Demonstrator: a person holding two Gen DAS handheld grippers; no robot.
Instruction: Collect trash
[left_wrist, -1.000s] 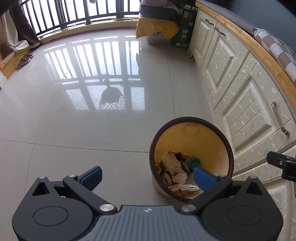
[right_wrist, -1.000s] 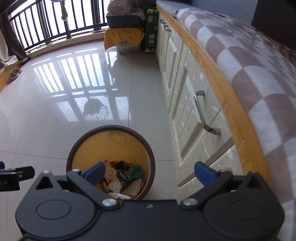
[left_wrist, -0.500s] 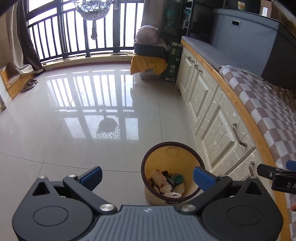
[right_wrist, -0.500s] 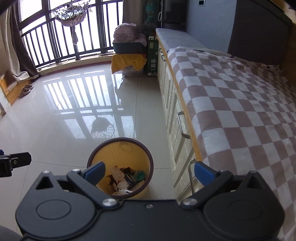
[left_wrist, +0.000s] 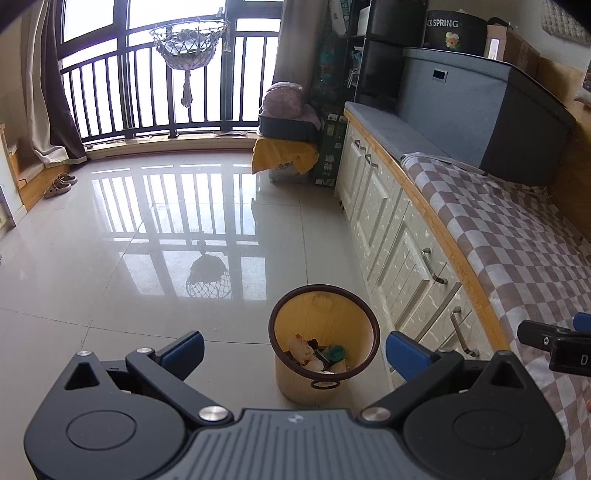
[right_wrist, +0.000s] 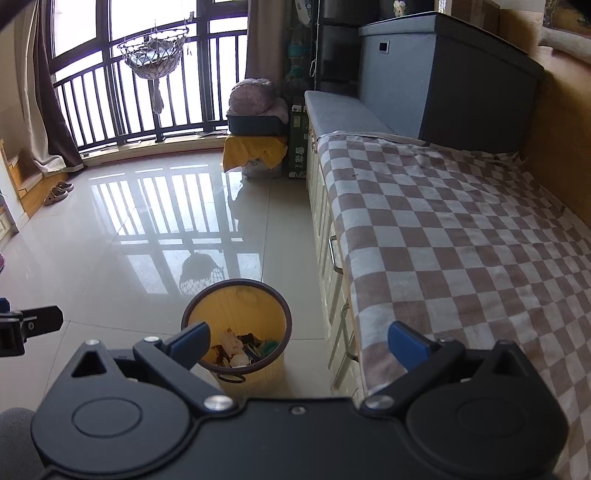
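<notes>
Bin (left_wrist: 324, 345): yellow, dark rim, standing upright on the glossy tiled floor (left_wrist: 147, 240), just beside the cream cabinets (left_wrist: 391, 236). Contents: trash (left_wrist: 317, 356), crumpled paper and wrappers lying at the bottom.

Left tool (left_wrist: 293, 349): released, jaws spread wide, nothing between them, raised above the bin.

Right tool (right_wrist: 298, 338): released, jaws wide, empty, above the bin and the edge of the checked blanket (right_wrist: 461, 236).

Background: hanging basket (left_wrist: 189, 42) at the railing.

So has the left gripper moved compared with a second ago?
Yes. The left gripper has pulled up and back from the trash bin, which now looks smaller beside the cabinet drawers.
</notes>
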